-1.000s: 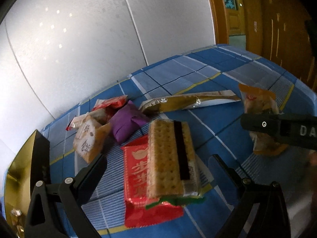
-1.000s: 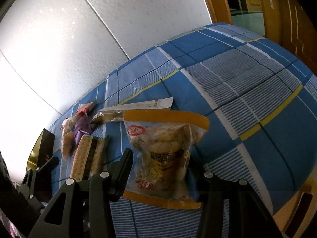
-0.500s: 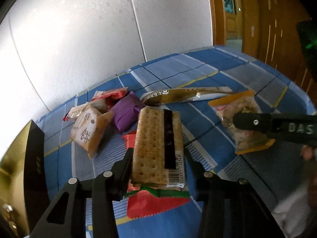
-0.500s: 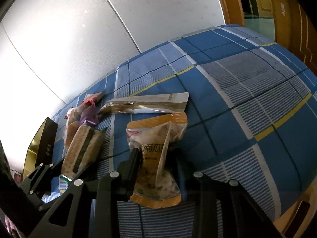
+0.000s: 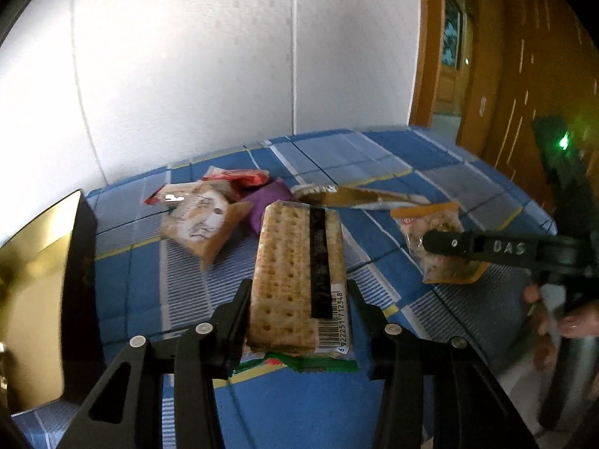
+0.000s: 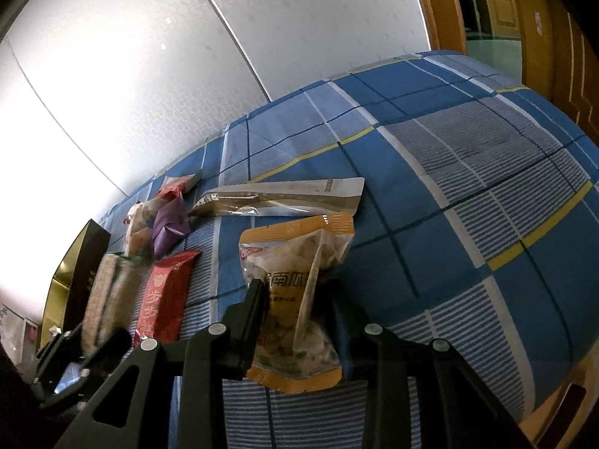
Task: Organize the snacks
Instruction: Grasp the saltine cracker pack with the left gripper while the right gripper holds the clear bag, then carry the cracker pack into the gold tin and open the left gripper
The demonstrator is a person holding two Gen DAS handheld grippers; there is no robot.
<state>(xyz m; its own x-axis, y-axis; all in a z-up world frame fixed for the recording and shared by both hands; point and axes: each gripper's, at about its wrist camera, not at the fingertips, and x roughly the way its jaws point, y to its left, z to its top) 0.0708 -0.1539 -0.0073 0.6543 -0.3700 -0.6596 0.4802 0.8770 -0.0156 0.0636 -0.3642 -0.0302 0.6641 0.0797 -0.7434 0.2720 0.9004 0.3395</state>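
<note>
Your left tongs point(image 5: 297, 305) covered the cracker pack's point(image 5: 299, 273) lower sides, and that pack hid most of the purple packet point(image 5: 267, 196) behind it. The gold box point(image 5: 41, 299) ran off the left edge. In the right wrist view, the cracker pack point(image 6: 106, 299) was blurred, and print on the orange-edged snack bag point(image 6: 299, 292) was partly hidden by your right tongs point(image 6: 297, 299).

Left tool point(image 5: 297, 299) now closed on the cracker pack point(image 5: 299, 277), raised off the red packet point(image 6: 164, 293). Right tool point(image 6: 295, 299) now pinching the orange-edged snack bag point(image 6: 299, 292), creased between the fingers.
</note>
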